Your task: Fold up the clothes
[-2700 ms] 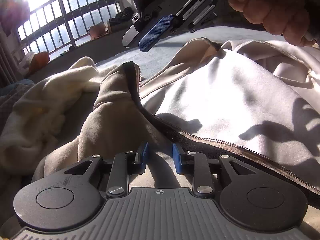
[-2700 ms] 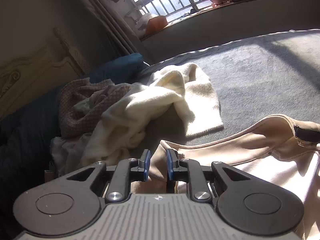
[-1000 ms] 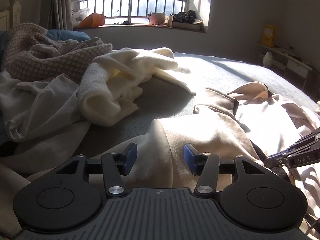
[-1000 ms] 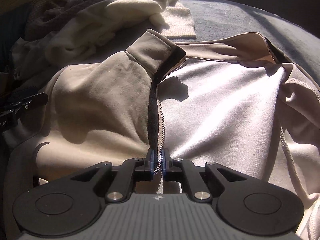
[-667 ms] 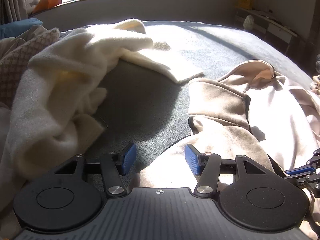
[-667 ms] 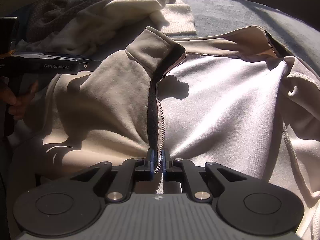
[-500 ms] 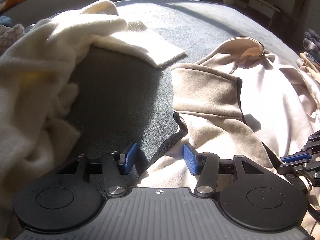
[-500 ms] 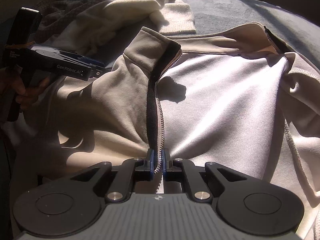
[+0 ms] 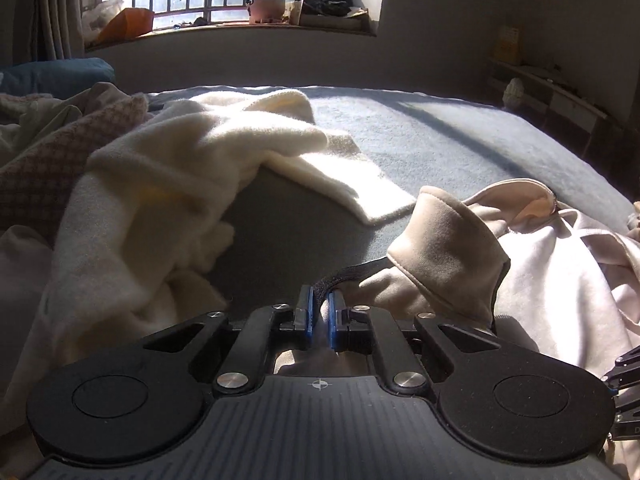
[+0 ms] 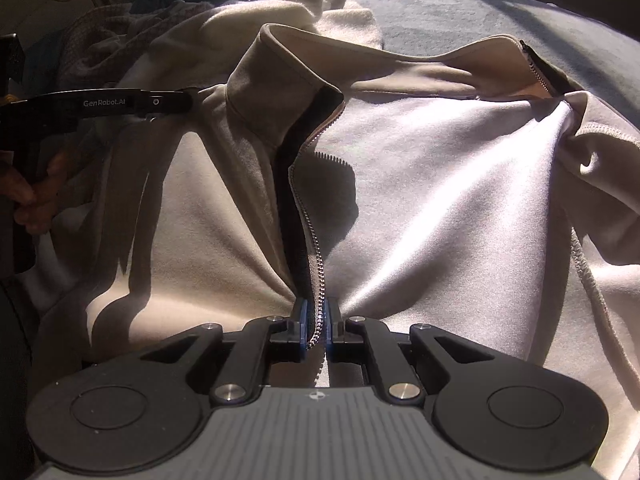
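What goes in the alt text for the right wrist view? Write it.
The right gripper is shut on the zipper edge of a beige jacket spread on a grey bed. The left gripper reaches in beside the collar.

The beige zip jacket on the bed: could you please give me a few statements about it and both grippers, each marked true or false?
1. The right gripper is shut on the beige zip jacket at its zipper edge. True.
2. The left gripper is wide open. False: it is shut on the jacket's dark edge.
3. The jacket is zipped up fully. False: it lies open, lining showing.
4. A cream sweater lies left of the jacket. True.
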The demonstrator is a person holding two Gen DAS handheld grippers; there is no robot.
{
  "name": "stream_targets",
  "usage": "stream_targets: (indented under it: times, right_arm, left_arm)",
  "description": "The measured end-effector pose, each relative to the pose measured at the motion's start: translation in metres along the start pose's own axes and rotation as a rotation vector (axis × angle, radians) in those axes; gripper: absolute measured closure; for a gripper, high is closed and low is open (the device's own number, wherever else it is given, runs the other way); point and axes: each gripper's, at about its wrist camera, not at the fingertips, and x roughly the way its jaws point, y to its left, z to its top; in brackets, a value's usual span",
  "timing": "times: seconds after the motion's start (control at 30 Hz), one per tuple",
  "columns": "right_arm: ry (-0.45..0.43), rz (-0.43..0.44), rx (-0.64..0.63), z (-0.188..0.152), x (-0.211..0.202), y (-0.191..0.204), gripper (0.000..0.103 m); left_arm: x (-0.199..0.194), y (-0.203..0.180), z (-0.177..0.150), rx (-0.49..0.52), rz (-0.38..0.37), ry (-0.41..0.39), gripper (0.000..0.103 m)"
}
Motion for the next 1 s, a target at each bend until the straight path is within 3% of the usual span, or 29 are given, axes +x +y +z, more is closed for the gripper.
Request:
stream_targets:
  times: [0.17, 0.27, 0.4, 0.7, 0.87, 1.0]
  right_arm:
    - [-0.008, -0.005, 0.000, 0.000, 0.001, 0.002, 0.096]
    - [-0.015, -0.004, 0.006, 0.000, 0.001, 0.002, 0.096]
    - [-0.028, 0.000, 0.030, 0.000, 0.000, 0.000, 0.096]
    - [-0.062, -0.015, 0.044, 0.002, 0.002, 0.001, 0.092]
    - [-0.078, -0.024, 0.038, 0.002, 0.004, 0.002, 0.088]
    - [-0.103, -0.028, 0.002, 0.005, 0.007, 0.004, 0.081]
  left_arm:
    - [0.020, -0.011, -0.022, 0.050, 0.115, 0.002, 0.094]
    - [-0.001, 0.005, -0.020, -0.021, 0.118, -0.032, 0.088]
    - [-0.030, 0.027, -0.017, -0.117, 0.123, -0.078, 0.071]
    - [-0.094, 0.074, -0.014, -0.324, 0.129, -0.177, 0.070]
    - [-0.126, 0.048, -0.045, -0.287, 0.069, -0.146, 0.068]
    - [-0.127, -0.014, -0.070, -0.057, -0.022, -0.098, 0.064]
